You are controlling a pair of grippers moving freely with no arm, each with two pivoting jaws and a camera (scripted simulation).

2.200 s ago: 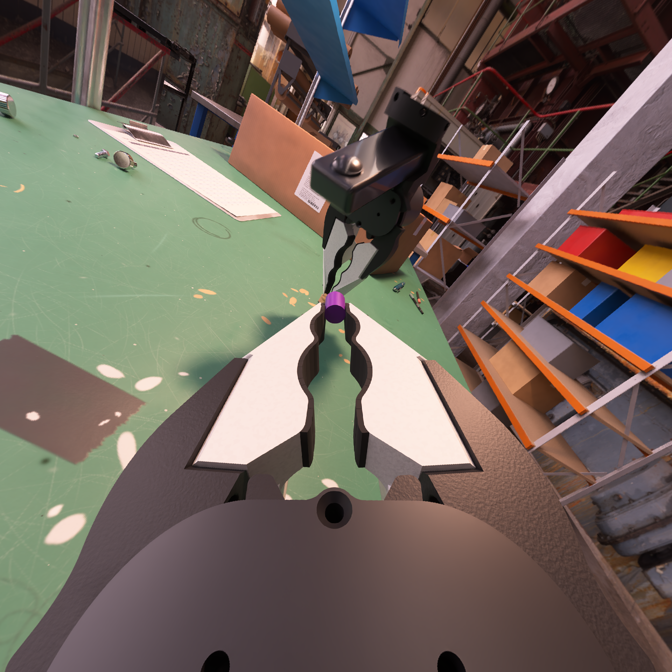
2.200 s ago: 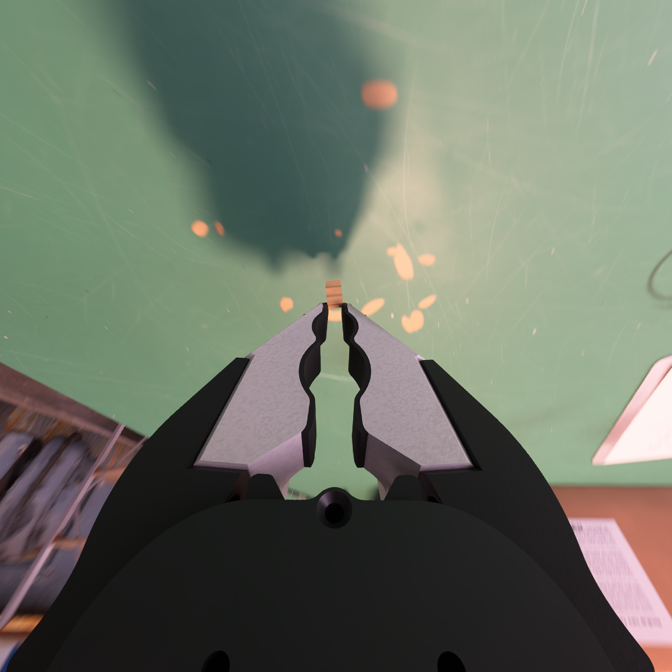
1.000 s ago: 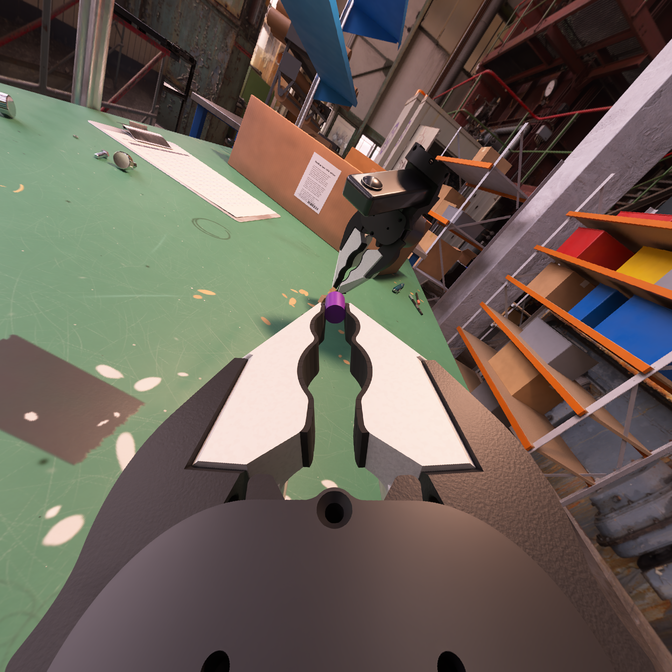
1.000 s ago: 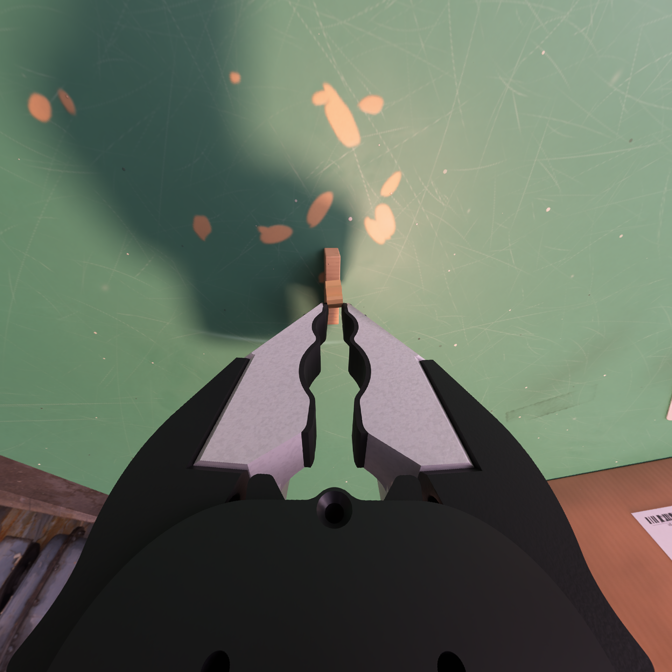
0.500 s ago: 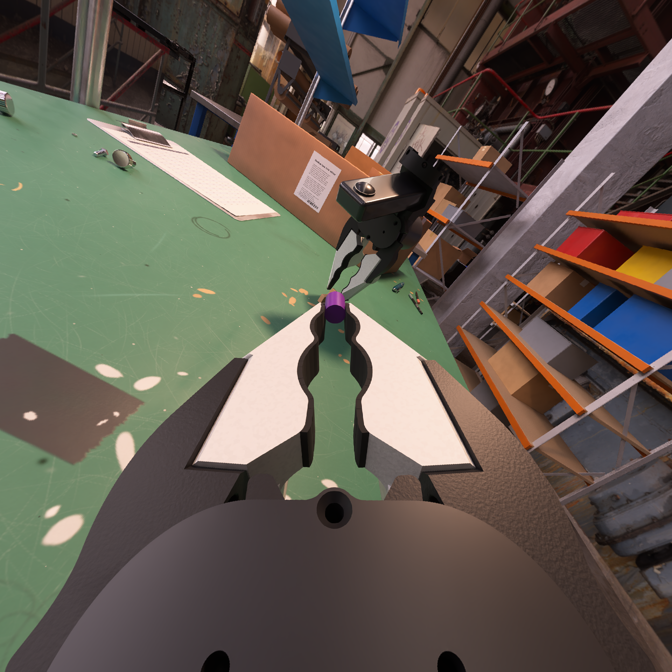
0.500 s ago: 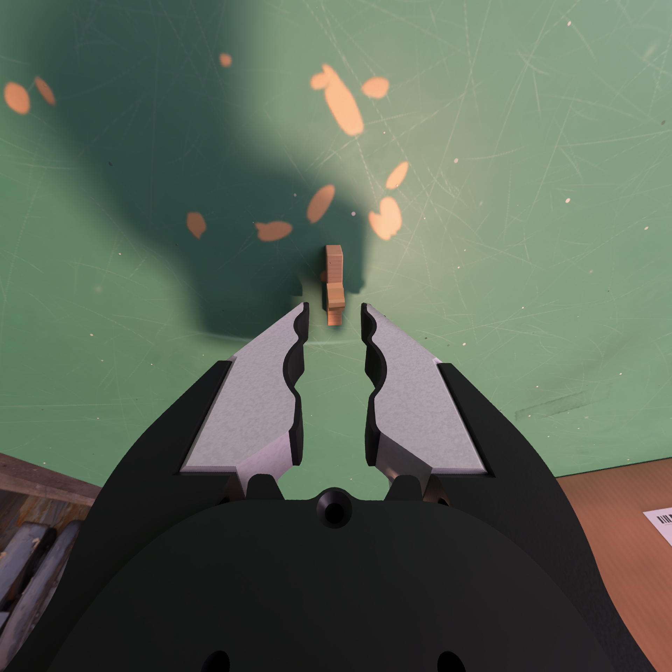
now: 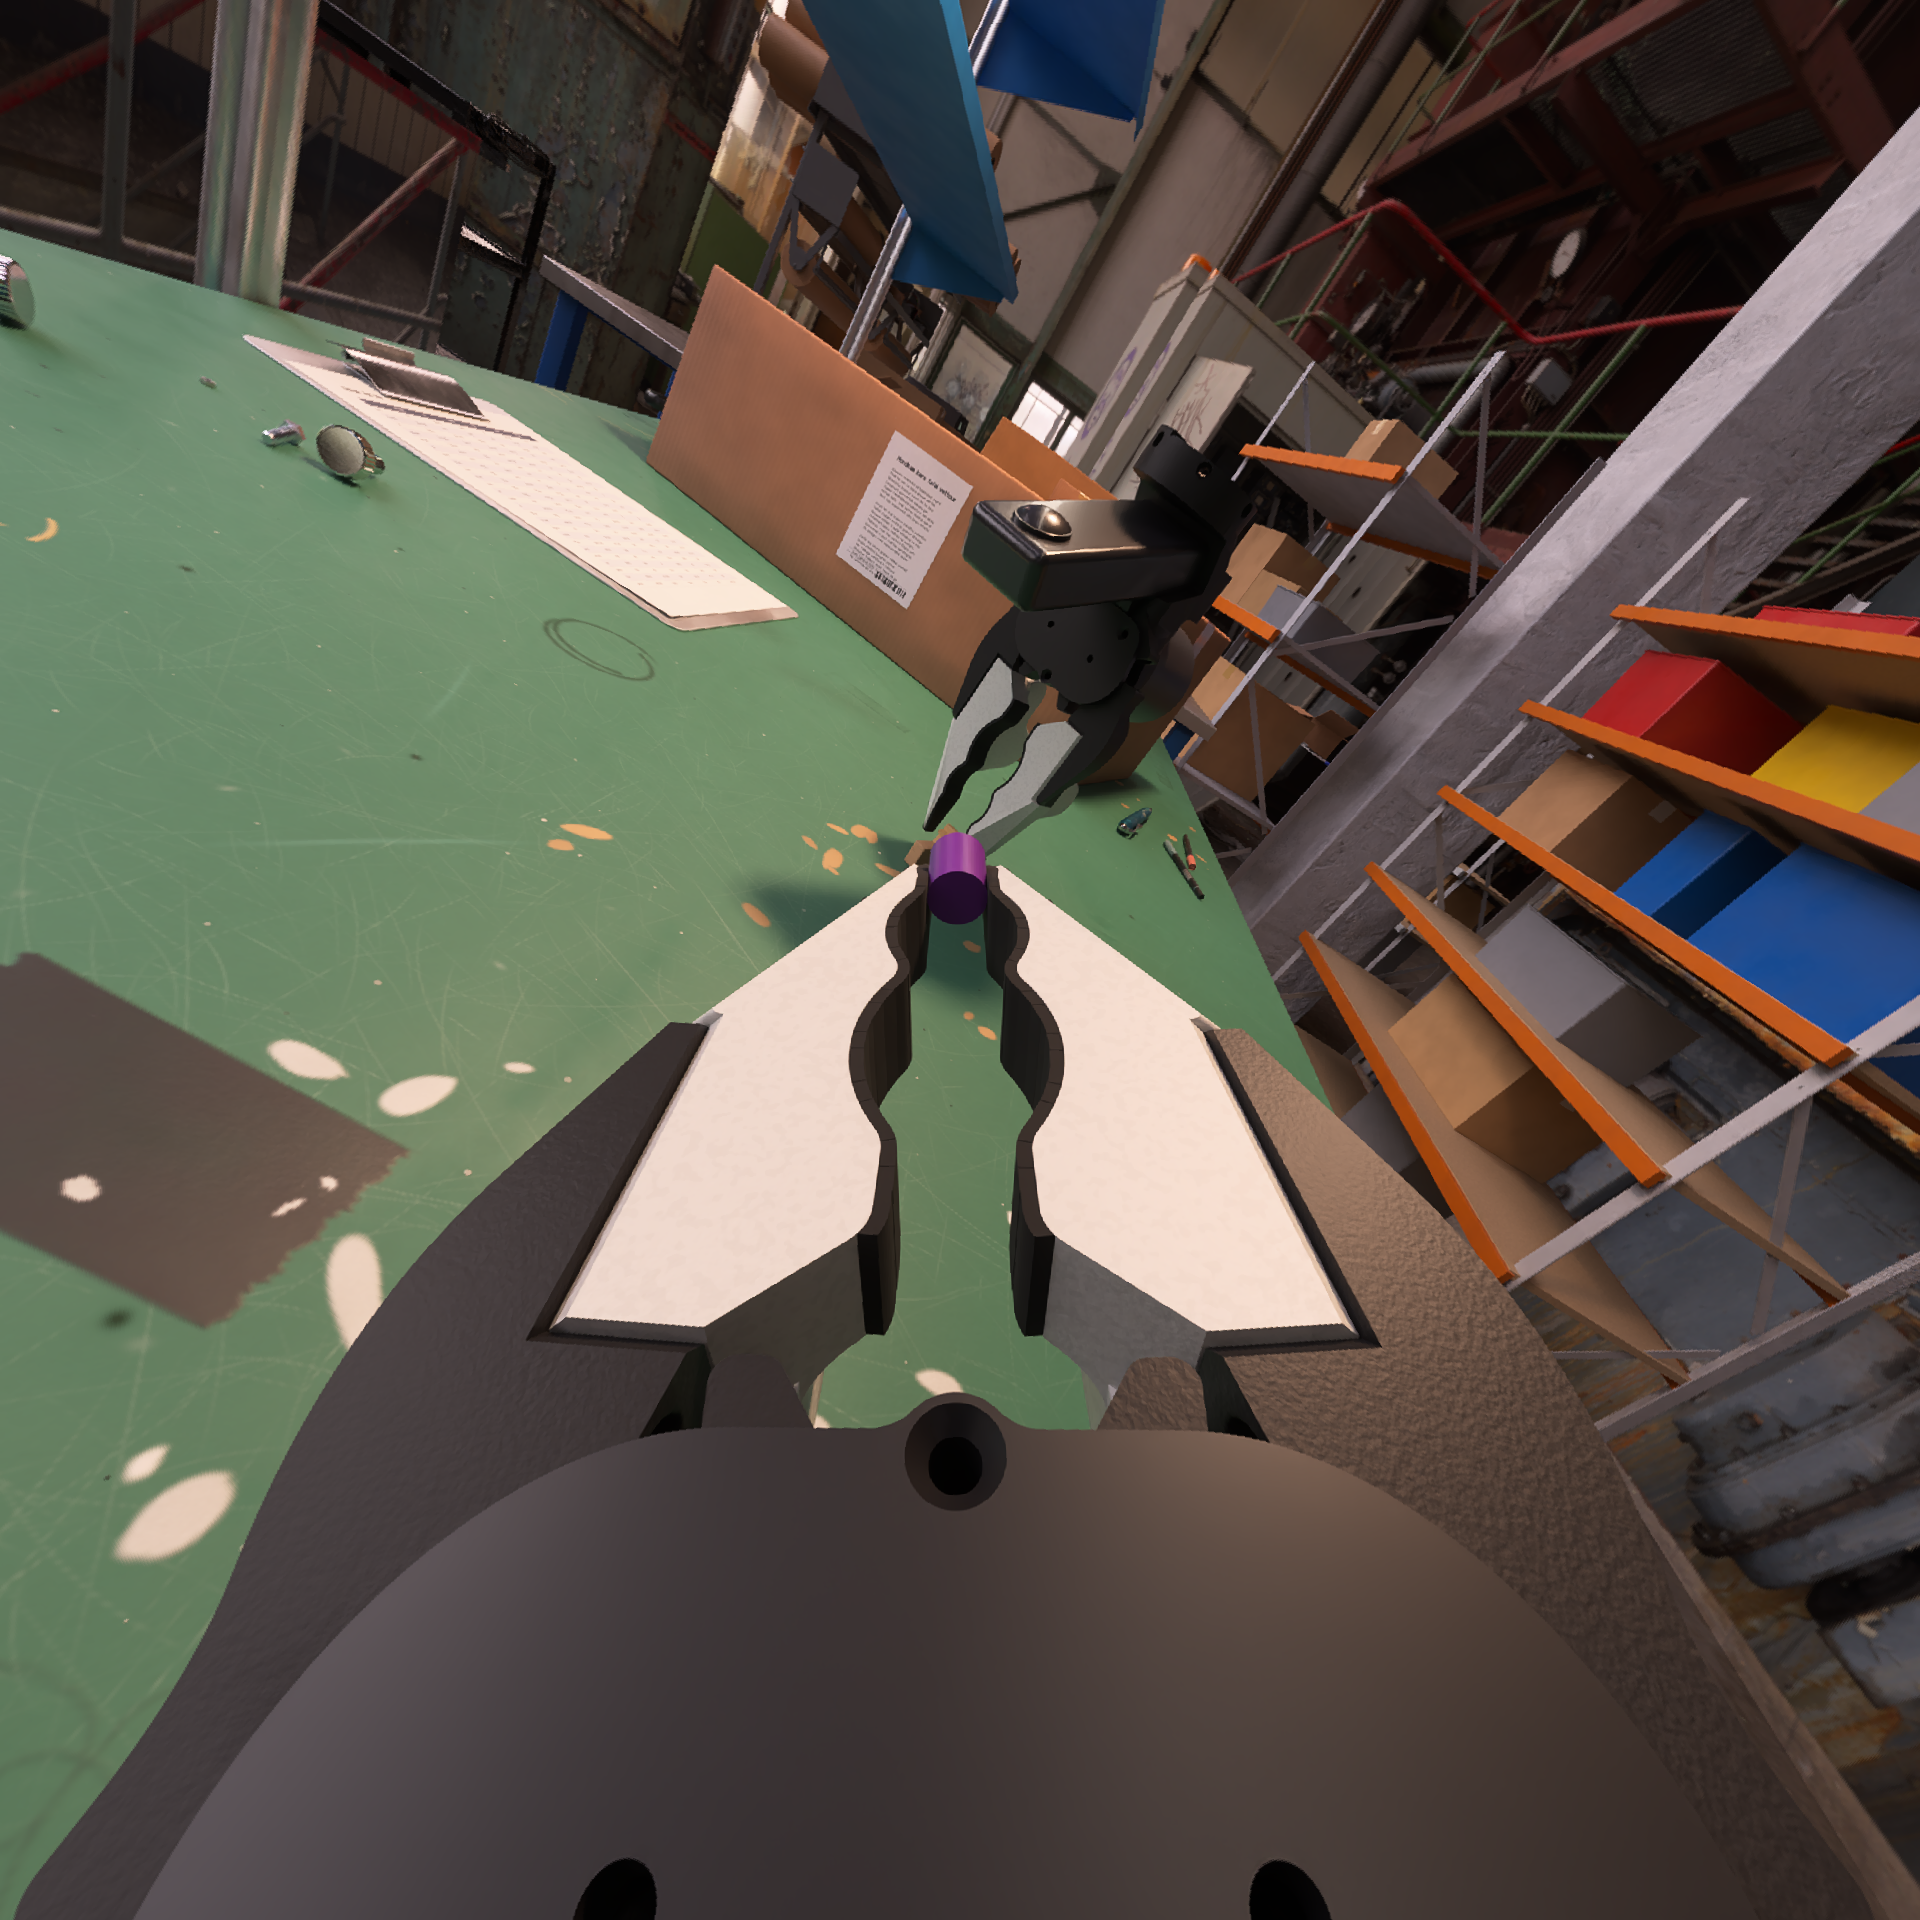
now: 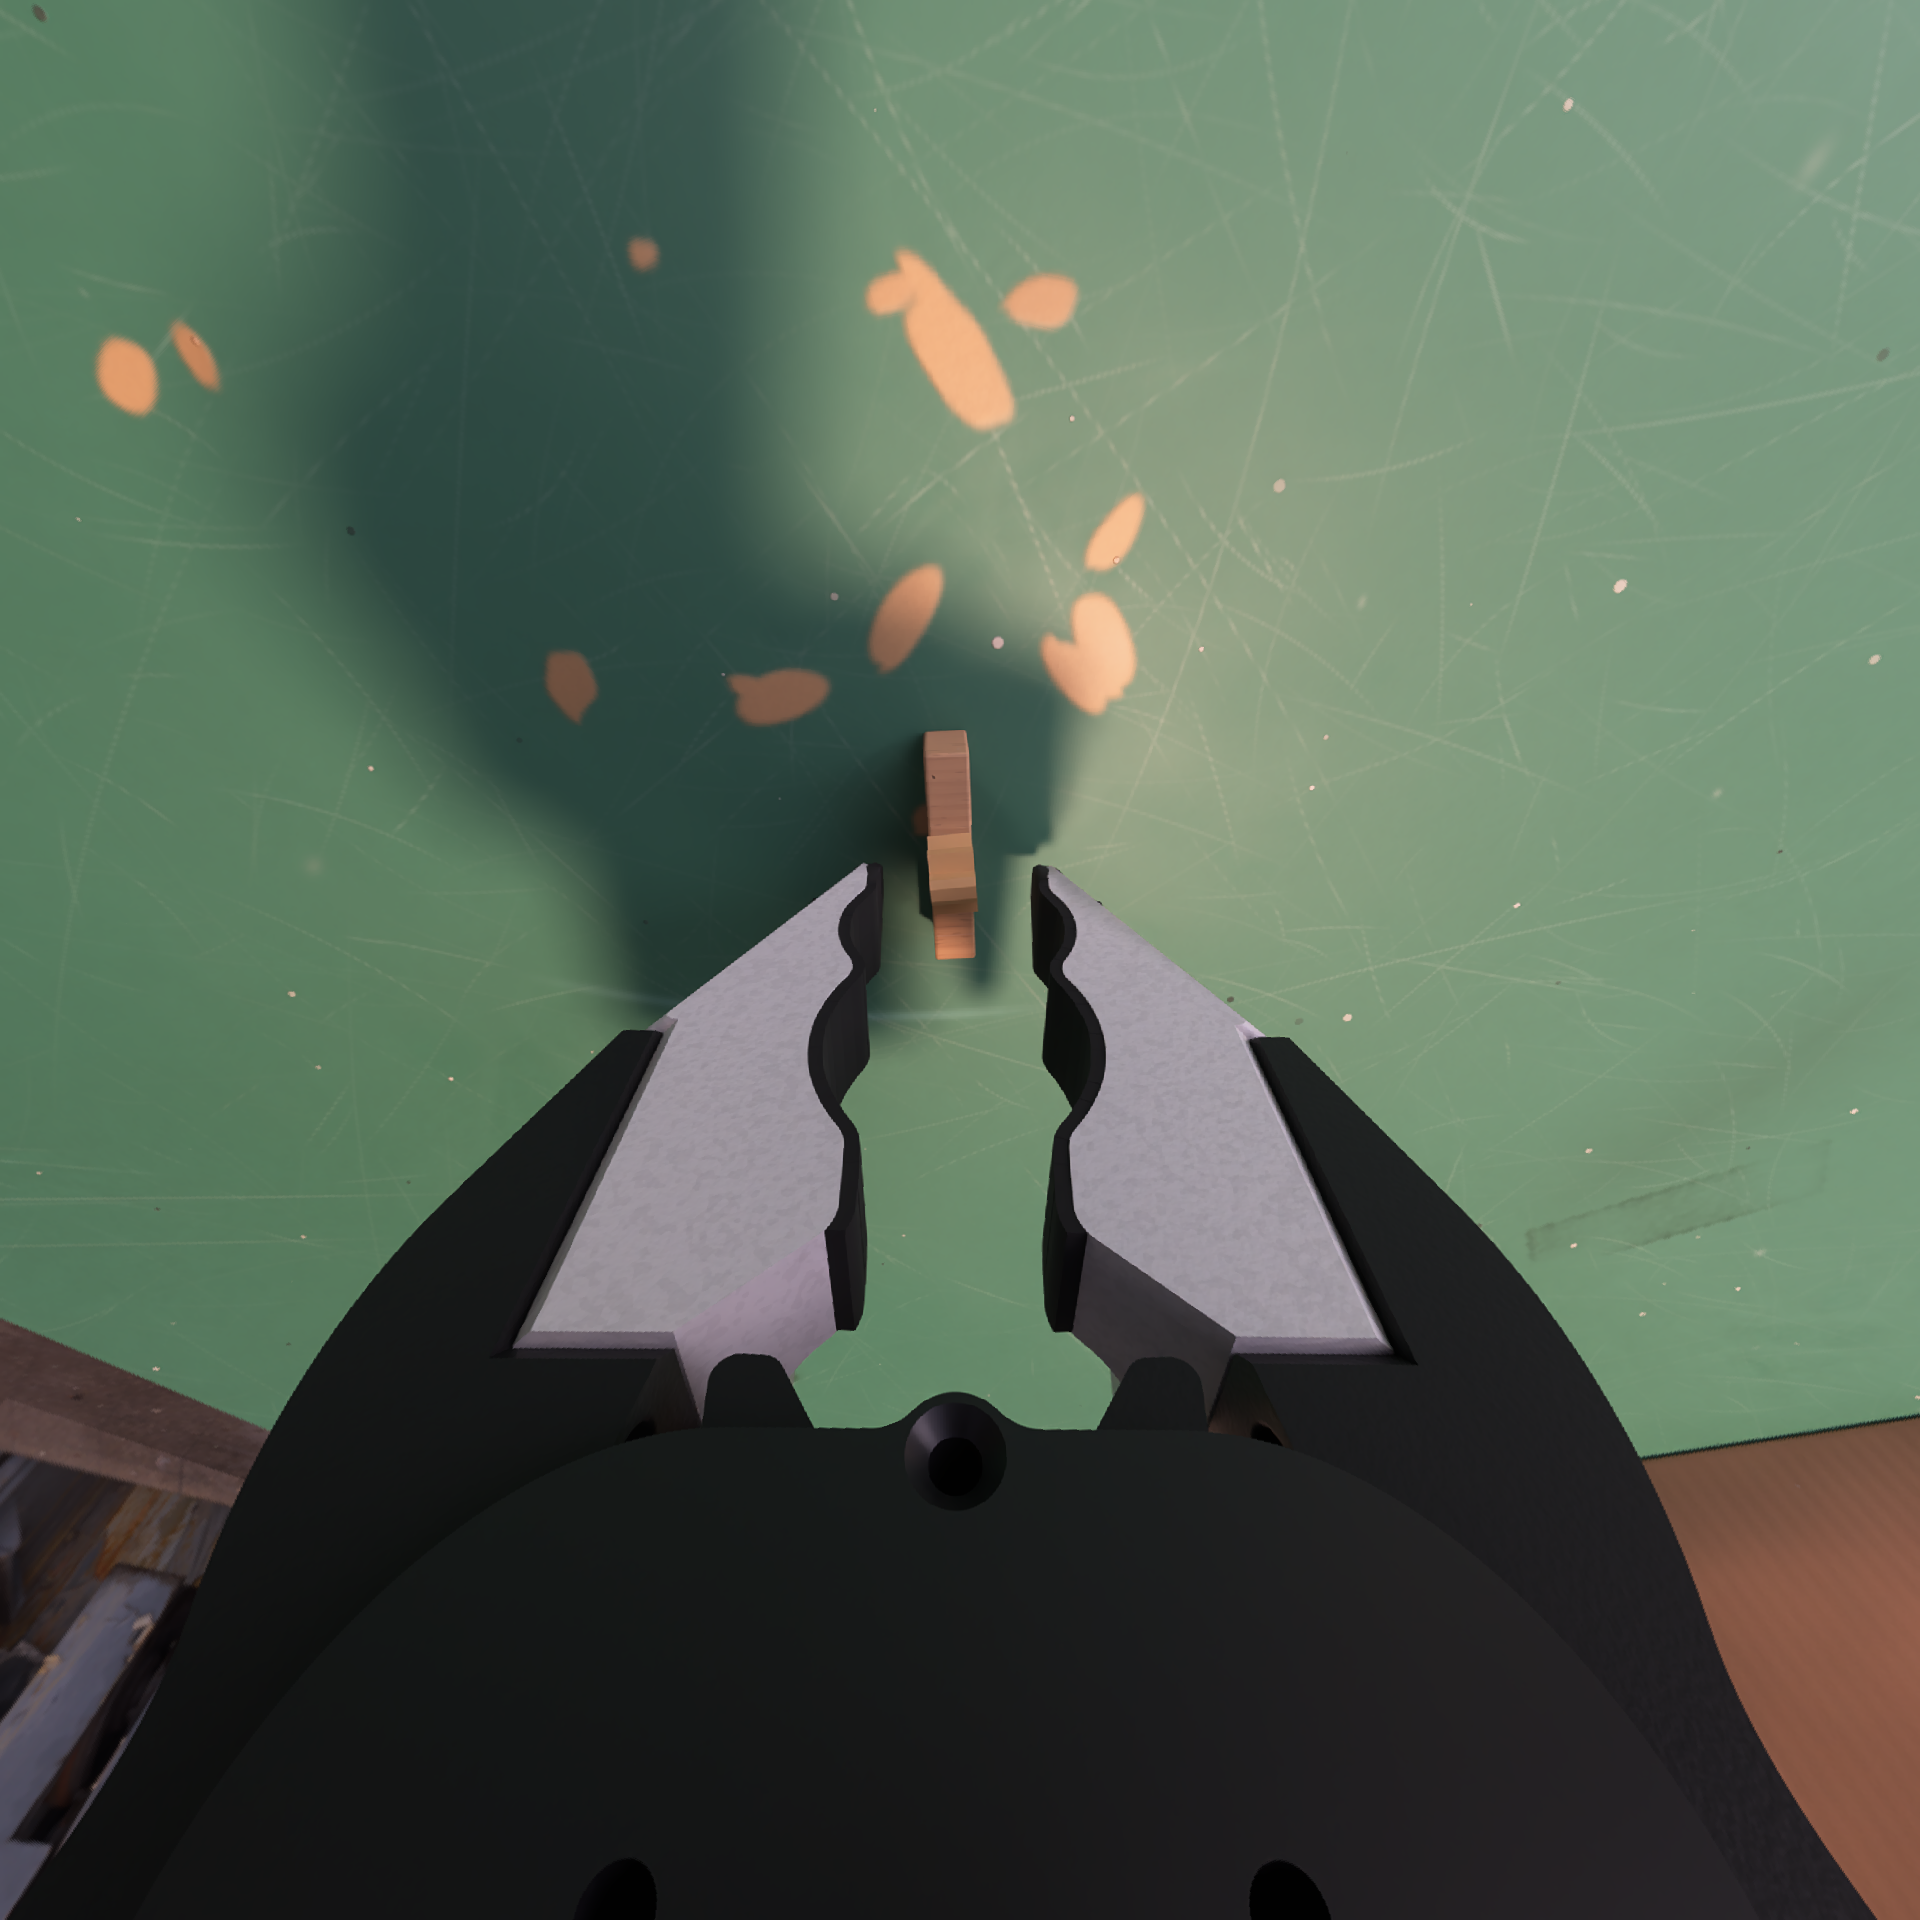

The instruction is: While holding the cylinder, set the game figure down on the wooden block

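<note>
My left gripper point(image 7: 956, 883) is shut on a small purple cylinder point(image 7: 956, 881) and holds it a little above the green table point(image 7: 416, 831). My right gripper point(image 8: 956, 883) is open and points down at the table. A small tan game figure point(image 8: 953, 894) stands free in the gap between its fingertips, touching neither. A tan wooden block point(image 8: 945, 774) lies right against the figure; I cannot tell where one ends and the other begins. In the left wrist view the black right gripper point(image 7: 954, 826) hangs just beyond the cylinder, which hides the figure. A sliver of the block point(image 7: 918, 852) shows.
A cardboard box point(image 7: 810, 488) with a paper label stands behind the right gripper and also shows in the right wrist view point(image 8: 1787, 1558). A white keyboard point(image 7: 540, 488) and metal bits point(image 7: 343, 449) lie far left. Small tools point(image 7: 1184, 862) lie by the table's right edge. Shelves point(image 7: 1662, 935) stand beyond.
My right gripper came down with the figure, then opened and let it go, and has drawn back slightly. My left gripper has held still with the cylinder.
</note>
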